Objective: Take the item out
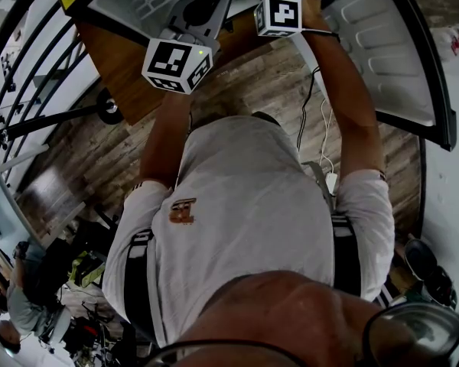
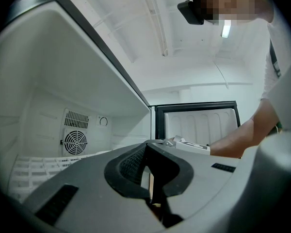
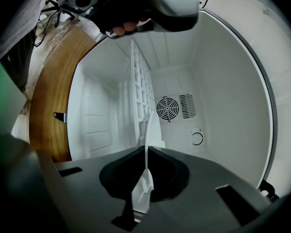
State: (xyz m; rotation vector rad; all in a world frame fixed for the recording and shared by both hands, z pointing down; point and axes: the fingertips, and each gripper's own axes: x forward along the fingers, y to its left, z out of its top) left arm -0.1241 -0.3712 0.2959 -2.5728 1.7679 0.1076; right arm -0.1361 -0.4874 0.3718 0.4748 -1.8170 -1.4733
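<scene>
A small fridge stands open, its white inside [image 3: 223, 81] showing a round fan grille [image 3: 167, 108] and a dial [image 3: 197, 138]. A white wire rack [image 3: 138, 81] sits inside, seen edge-on in the right gripper view. My right gripper [image 3: 146, 152] is shut on a thin white edge [image 3: 145, 186] that runs up in line with that rack. My left gripper [image 2: 146, 147] points level into the fridge above the rack [image 2: 34, 166]. Its jaws meet at the tips and I see nothing between them. In the head view both marker cubes [image 1: 176, 63] [image 1: 278, 15] are at the fridge mouth.
The fridge door [image 2: 199, 125] hangs open to the right, with a black frame and ribbed white lining [image 1: 382, 44]. A brown wooden panel [image 3: 51, 110] borders the opening. A black stand [image 1: 61, 117] and cables [image 1: 314, 113] are on the wood-look floor beside the person.
</scene>
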